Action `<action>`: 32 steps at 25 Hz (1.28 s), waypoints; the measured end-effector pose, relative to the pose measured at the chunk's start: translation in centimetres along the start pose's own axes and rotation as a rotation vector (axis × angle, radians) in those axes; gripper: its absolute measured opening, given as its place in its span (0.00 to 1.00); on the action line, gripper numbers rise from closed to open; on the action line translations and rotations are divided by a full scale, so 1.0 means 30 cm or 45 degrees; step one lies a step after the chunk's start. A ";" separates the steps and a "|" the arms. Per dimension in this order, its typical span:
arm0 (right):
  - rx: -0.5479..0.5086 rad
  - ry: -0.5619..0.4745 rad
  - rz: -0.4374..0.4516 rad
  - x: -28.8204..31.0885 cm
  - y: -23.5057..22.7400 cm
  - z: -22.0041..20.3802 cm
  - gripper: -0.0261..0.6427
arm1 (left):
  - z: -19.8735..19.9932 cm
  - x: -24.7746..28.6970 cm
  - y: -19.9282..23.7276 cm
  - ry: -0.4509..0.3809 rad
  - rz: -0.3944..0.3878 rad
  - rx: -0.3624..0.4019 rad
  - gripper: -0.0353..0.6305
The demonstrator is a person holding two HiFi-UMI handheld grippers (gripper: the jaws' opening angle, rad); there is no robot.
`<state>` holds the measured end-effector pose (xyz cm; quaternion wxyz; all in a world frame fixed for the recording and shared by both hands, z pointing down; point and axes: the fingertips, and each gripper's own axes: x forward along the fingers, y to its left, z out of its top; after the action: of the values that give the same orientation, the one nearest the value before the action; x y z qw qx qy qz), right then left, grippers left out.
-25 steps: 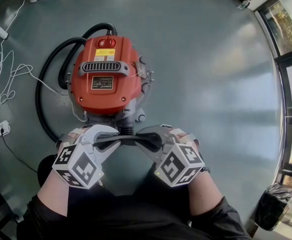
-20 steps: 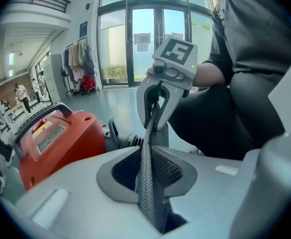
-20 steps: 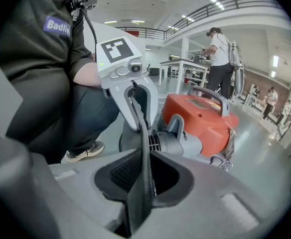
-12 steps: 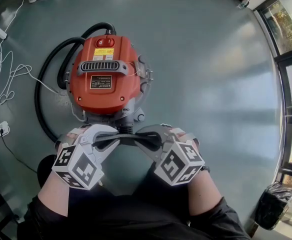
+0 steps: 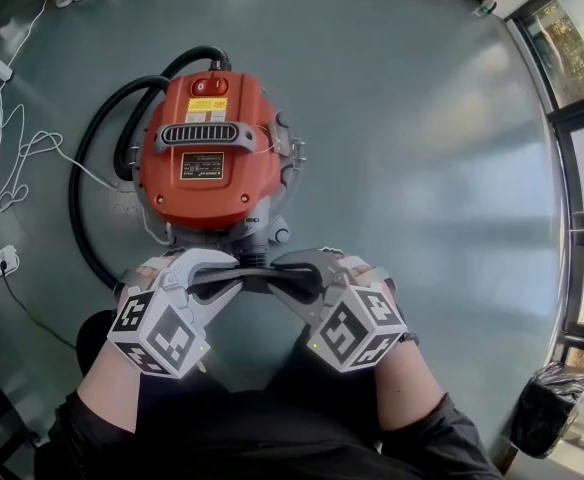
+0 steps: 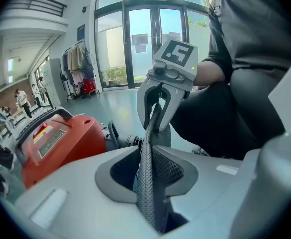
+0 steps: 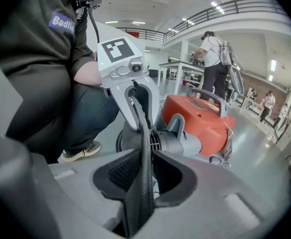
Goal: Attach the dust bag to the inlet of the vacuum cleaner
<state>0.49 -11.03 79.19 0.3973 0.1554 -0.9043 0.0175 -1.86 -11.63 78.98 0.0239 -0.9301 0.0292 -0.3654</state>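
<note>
The orange vacuum cleaner (image 5: 210,153) stands on the floor, its grey ribbed inlet (image 5: 255,258) facing me. My left gripper (image 5: 228,278) and right gripper (image 5: 284,276) point at each other just in front of the inlet. A dark mesh strip of the dust bag (image 5: 255,279) runs between them. In the left gripper view the strip (image 6: 146,183) lies against one pad with a gap at the other, and the jaws are opening. The right gripper view shows the strip (image 7: 144,183) likewise loose between its opening jaws. The rest of the bag is hidden.
A black hose (image 5: 90,168) curls round the vacuum's left side. A white cable (image 5: 12,158) and its plug (image 5: 2,258) lie further left. A black bin (image 5: 547,408) stands by the windows at the right. My knees are close below the grippers. People stand at tables (image 7: 213,59) in the distance.
</note>
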 end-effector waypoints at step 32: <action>0.126 0.029 -0.081 -0.288 0.011 0.243 0.26 | 0.274 -0.345 0.056 -0.119 0.130 -0.140 0.26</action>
<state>0.70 -9.53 67.98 0.3997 0.2034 -0.8923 0.0512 -3.90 -12.36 65.84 -0.0072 -0.9434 0.0953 -0.3175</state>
